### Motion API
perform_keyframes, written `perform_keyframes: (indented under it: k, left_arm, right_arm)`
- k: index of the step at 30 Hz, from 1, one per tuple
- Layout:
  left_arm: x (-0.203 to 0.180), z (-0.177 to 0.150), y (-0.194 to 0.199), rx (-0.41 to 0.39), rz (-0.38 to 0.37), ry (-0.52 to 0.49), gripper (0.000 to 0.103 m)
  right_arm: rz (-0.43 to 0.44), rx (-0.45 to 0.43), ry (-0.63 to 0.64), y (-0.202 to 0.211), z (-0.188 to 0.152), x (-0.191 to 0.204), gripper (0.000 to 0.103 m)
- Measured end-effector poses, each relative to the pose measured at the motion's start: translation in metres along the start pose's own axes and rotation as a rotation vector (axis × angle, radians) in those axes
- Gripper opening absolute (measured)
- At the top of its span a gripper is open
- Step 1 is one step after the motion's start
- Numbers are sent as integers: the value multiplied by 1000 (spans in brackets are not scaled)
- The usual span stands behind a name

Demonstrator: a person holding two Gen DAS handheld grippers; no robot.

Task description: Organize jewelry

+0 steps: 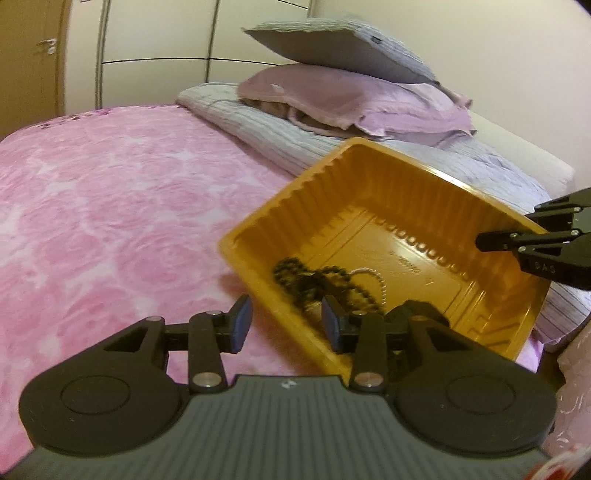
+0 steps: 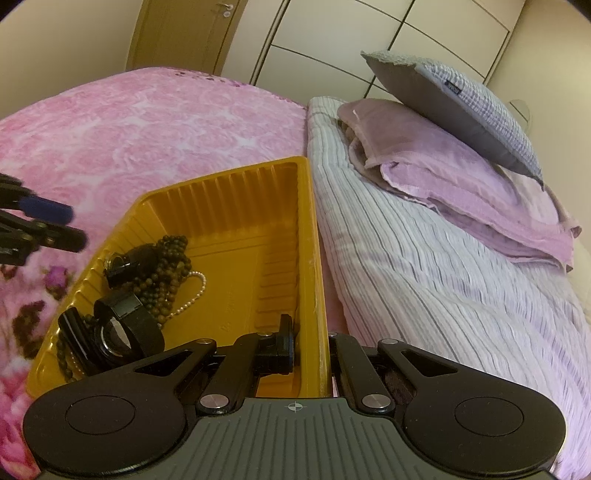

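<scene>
An orange plastic tray (image 1: 369, 177) (image 2: 236, 184) lies on the pink flowered bedspread (image 1: 110, 206), against a striped quilt. In it are a dark bead necklace (image 2: 166, 266) (image 1: 295, 273), a pearl strand (image 2: 195, 291) and black watches (image 2: 122, 328). My right gripper (image 2: 310, 350) is shut on the tray's right wall, and in the left wrist view it (image 1: 487, 240) reaches over the far rim. My left gripper (image 1: 286, 325) stands open at the tray's near left wall. Its blue pads (image 1: 242, 323) touch nothing, and the right wrist view shows it (image 2: 75, 226) beside the tray.
The striped quilt (image 2: 424, 277) lies right of the tray with a folded lilac blanket (image 2: 461, 192) and a grey cushion (image 2: 461, 107) stacked on it. A cream wardrobe (image 1: 155, 44) and a wooden door (image 2: 184, 33) stand behind the bed.
</scene>
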State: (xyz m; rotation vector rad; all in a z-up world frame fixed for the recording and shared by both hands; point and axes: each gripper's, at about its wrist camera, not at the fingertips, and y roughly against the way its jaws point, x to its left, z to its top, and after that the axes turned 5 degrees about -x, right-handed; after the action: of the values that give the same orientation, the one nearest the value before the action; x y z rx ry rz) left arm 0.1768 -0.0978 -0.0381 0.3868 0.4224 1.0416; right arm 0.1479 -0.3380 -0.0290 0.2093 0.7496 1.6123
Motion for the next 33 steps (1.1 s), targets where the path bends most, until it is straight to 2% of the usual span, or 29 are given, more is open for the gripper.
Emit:
perform_keyframes:
  k: [8,12,18,19,20,22,27,31,33]
  left_arm:
    - [24,-15,30,15,73,45,40]
    - [32,-24,46,21,100,61,44]
    - [38,-34,66,32,150,80,51]
    - [38,-36,69,33,156,83,54]
    - [38,-37,71,35,161,87,57]
    - [37,-40,76,37,170,88,61]
    - [32,-44,88,33,197,95,70]
    - [28,-48,101,30,234,130,88]
    - [26,-50,107,55,268,159,94]
  right_arm:
    - [56,64,-153,-16,-11,-28,4]
    - [115,105,-306,-28,-25,-51,4]
    - [181,94,-489,-30,-45,-74,5]
    - [193,85,-509,-28,-48,-76,15]
    - [203,79,-526,-27,-50,-78,40]
    - [223,54,-566,-22,-55,-83,72]
    - [236,2,-589,-2,-58,-86,72]
    - [201,-26,-580,23,-58,-81,72]
    - [149,-39,-560,40,-57,-73,72]
